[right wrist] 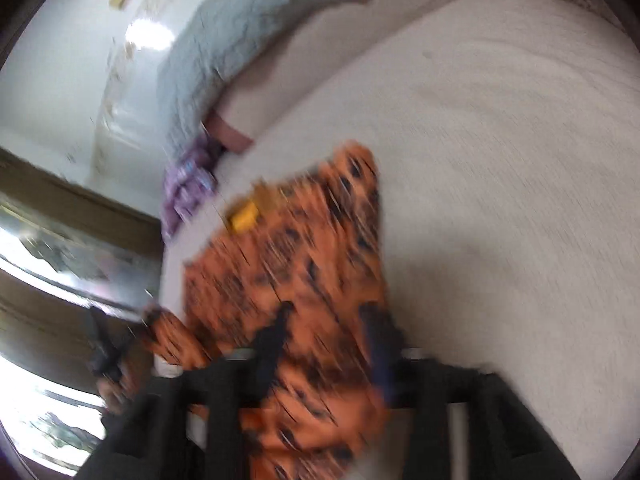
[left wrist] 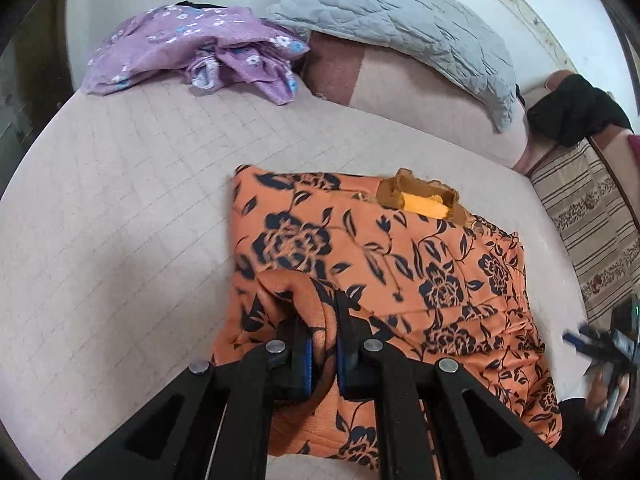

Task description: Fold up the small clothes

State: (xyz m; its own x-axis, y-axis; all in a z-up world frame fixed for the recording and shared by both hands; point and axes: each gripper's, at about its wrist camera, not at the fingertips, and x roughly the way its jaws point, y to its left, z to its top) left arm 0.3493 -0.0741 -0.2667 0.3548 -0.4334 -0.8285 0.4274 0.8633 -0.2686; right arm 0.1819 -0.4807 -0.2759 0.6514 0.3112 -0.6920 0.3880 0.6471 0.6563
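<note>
Orange cloth with black flowers (left wrist: 400, 264) lies on the pale pink bed (left wrist: 120, 220), partly folded. A yellow tag (left wrist: 426, 204) shows at its brown neck. The left gripper (left wrist: 324, 344) is squeezed tight on a bunched bit of this orange cloth, near its closer edge. The right gripper (right wrist: 328, 344) has its two fingers spread apart over the same cloth. Its picture is very blurry, so I cannot tell if the fingers touch the cloth; they do not look like they pinch it. No box or basket can be seen.

A purple flowery garment (left wrist: 192, 48) sits crumpled at the far side of the bed, beside a grey quilted pillow (left wrist: 400, 20). Something black (left wrist: 576, 108) lies at the right edge, too dark to make out. A striped rug (left wrist: 588, 224) is partly cut off there too.
</note>
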